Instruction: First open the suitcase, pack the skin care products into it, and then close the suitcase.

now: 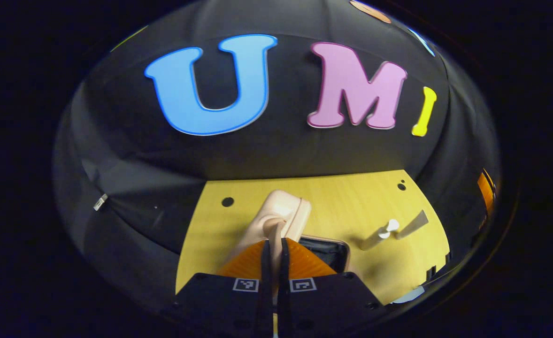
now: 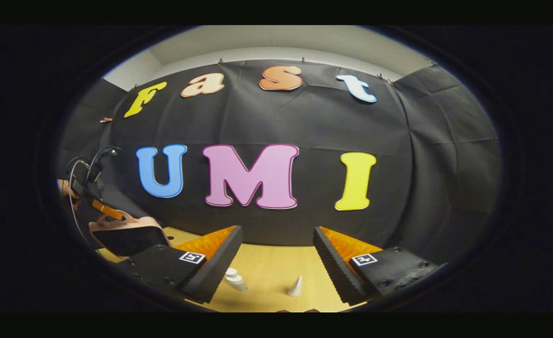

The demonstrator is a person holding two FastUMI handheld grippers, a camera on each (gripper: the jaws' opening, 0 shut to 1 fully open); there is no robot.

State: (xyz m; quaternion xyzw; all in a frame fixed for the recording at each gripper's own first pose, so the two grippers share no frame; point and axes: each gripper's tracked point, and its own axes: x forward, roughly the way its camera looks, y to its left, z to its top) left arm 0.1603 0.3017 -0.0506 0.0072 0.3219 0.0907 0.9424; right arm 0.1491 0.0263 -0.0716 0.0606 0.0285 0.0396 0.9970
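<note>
In the left gripper view the left gripper (image 1: 273, 249) pinches the suitcase (image 1: 281, 216) lid's edge, likely to swing it open, while in the right gripper view the right gripper (image 2: 276, 256) waits agape above the bottles (image 2: 235, 278) on the table (image 2: 267, 267).

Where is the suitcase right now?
In the left gripper view, the suitcase lies on the wooden table, directly ahead of the left claw, left of a small bottle.

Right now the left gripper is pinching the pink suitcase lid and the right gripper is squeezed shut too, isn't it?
Not quite. The right gripper is wide open, holding nothing, as the right gripper view shows. The left gripper does look closed on the pink suitcase lid.
</note>
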